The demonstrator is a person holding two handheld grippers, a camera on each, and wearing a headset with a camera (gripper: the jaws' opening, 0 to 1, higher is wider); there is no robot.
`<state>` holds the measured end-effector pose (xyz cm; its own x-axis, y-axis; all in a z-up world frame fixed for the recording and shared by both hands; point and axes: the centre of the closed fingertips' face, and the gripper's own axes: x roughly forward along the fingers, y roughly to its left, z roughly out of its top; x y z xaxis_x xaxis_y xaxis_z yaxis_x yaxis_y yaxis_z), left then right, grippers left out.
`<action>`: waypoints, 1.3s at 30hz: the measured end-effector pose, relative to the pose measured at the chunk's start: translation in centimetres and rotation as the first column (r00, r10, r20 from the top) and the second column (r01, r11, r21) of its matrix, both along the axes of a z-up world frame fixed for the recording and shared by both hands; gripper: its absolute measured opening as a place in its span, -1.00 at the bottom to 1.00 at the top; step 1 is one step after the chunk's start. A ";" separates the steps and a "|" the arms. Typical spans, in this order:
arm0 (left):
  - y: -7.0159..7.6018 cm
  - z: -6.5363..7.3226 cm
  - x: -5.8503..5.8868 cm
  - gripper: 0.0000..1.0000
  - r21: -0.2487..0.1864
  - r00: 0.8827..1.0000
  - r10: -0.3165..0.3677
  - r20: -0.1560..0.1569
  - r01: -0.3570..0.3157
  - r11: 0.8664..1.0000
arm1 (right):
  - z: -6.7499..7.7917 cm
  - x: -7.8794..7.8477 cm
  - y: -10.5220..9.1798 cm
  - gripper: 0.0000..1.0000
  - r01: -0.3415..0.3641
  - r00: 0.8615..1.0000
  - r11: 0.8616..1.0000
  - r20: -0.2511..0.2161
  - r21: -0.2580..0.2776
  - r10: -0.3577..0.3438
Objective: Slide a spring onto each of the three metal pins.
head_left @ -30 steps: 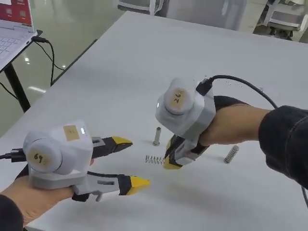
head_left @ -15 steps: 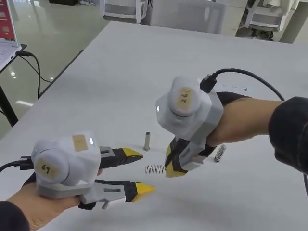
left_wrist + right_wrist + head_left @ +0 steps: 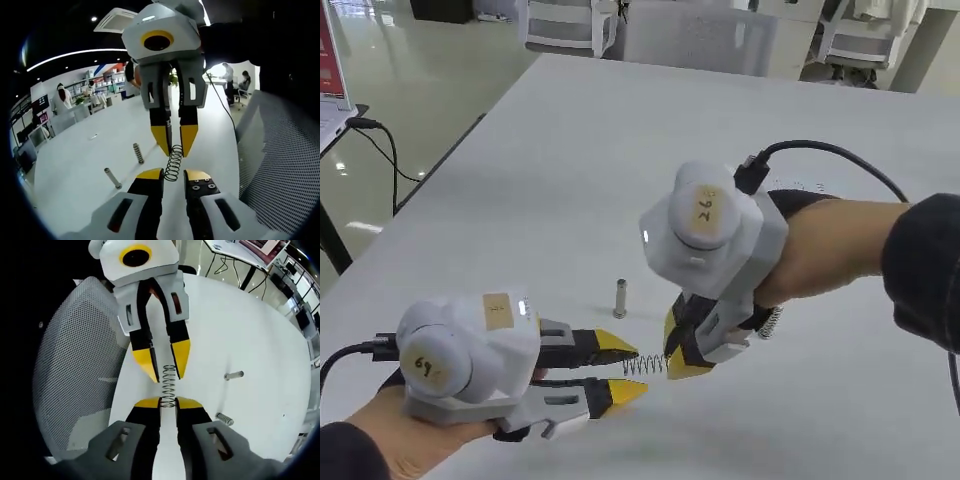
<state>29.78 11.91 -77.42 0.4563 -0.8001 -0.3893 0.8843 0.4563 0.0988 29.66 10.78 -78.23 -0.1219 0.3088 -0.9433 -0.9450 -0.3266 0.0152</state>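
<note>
The right gripper [image 3: 168, 402] is clamped on 1 end of a thin, shiny wire spring [image 3: 645, 363]. The spring's long axis runs straight into the gap between the spread, yellow-tipped jaws of the left gripper [image 3: 628, 368], which do not appear to pinch it. A short, smooth steel pin [image 3: 620, 298] stands upright on the matt white table [image 3: 570, 150] just beyond both sets of tips, and a 2nd spring [image 3: 137, 152] lies loose nearby.
</note>
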 end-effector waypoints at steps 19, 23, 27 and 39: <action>-0.5 0.1 -0.8 -0.87 0.003 0.999 -0.050 0.013 0.050 0.999 | -0.3 -0.5 -0.6 -0.74 -0.056 0.998 0.998 0.002 -0.008 0.056; -0.6 0.6 -0.8 -0.87 -0.013 0.999 -0.050 0.018 0.050 0.999 | -0.8 -0.5 -0.7 -0.74 -0.049 0.999 0.999 -0.007 -0.009 0.049; -0.7 0.9 -0.8 -0.87 -0.015 0.998 -0.050 0.023 0.050 0.999 | -1.1 -0.5 -0.8 -0.73 -0.043 0.999 0.999 -0.012 -0.016 0.043; -0.5 0.4 -0.5 -0.85 -0.012 0.999 -0.030 0.011 0.031 0.999 | 0.1 -0.2 -0.3 -0.74 -0.011 1.000 1.000 -0.008 0.021 0.011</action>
<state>29.31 11.39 -77.01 0.4359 -0.8186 -0.3741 0.8967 0.4304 0.1031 29.43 10.47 -78.14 -0.1331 0.3267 -0.9357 -0.9413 -0.3372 0.0161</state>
